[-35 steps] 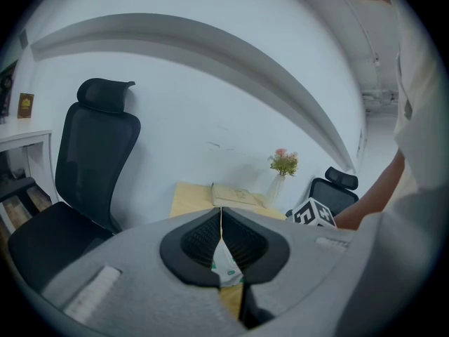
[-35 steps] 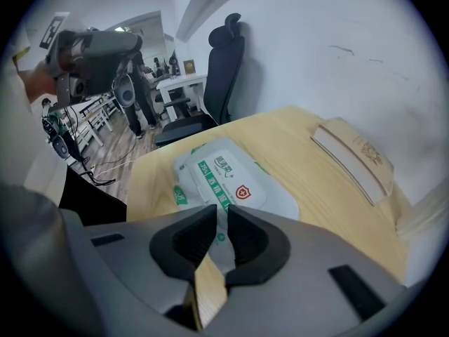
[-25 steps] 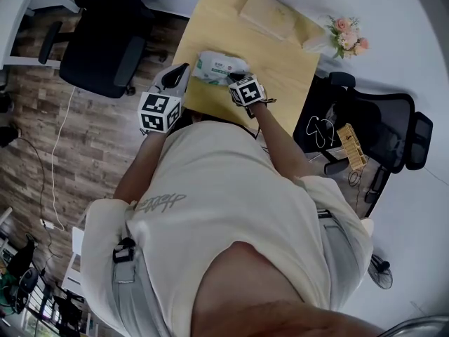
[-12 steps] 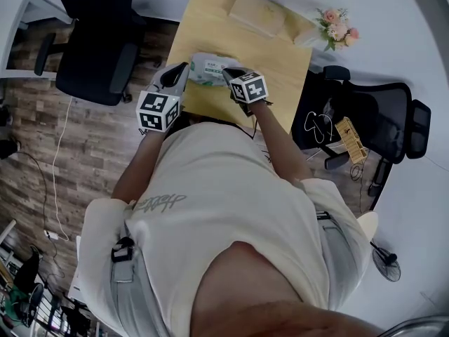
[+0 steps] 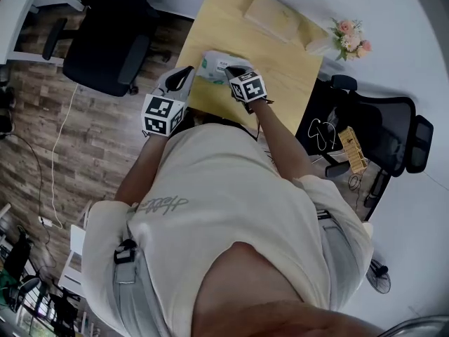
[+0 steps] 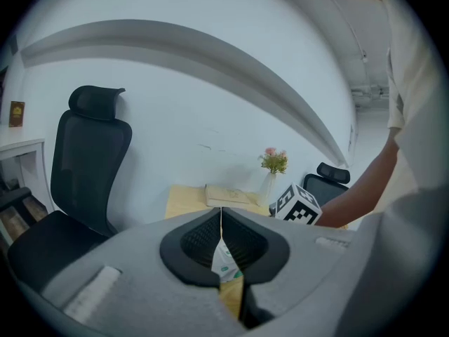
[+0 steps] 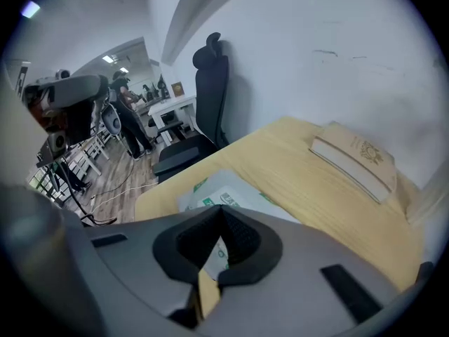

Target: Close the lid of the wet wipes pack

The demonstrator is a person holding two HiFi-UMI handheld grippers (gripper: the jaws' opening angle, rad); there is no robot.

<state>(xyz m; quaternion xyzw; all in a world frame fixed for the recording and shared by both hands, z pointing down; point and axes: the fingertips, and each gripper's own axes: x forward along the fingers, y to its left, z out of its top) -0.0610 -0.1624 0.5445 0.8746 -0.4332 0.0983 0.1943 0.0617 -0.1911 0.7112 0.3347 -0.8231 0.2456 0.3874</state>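
Currently wet wipes pack [image 5: 212, 67] lies near tabletop [image 5: 280, 62] near-left corner. Left gripper [image 5: 184, 77] beside it and right gripper [image 5: 233, 69] over it, both clenched, empty. Lid state not discernible. Risk: off-centre push w/ closed tips skids pack off edge.

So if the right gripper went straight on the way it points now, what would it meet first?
Most likely the wet wipes pack, which lies on the table directly ahead of the right gripper, whose fingers are together. I cannot tell how much gap is left.
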